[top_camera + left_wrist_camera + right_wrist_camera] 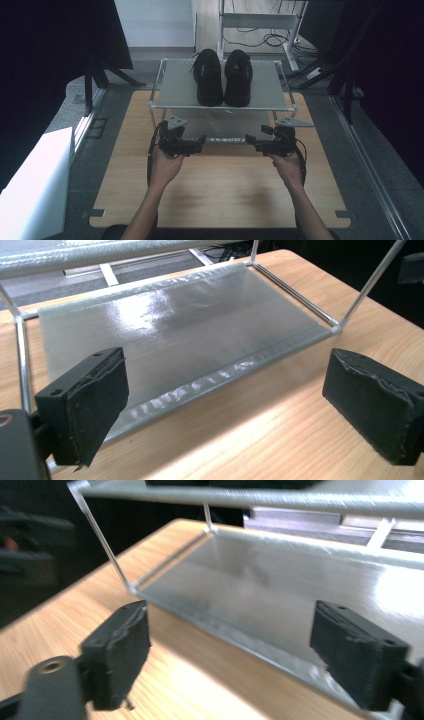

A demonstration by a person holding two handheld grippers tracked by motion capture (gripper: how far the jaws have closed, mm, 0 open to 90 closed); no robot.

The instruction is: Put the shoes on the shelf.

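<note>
Tongs of the left gripper (200,145) and right gripper (251,140) stood wide open, holding nothing, just before the low grey shelf (220,131) of the silver-framed shoe rack (176,82); black shoes (223,77) sat beyond, above them.

Grey floor (350,150), white metal stand (260,22) with cables behind, dark curtains (45,60) either side.

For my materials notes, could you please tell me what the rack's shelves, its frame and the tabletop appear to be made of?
Lower shelf: glossy grey sheet, probably plastic-coated fabric, judging by sheen and wrinkles. Frame: thin, shiny tubes, likely metal. Tabletop: light wood grain, maybe laminate.
</note>
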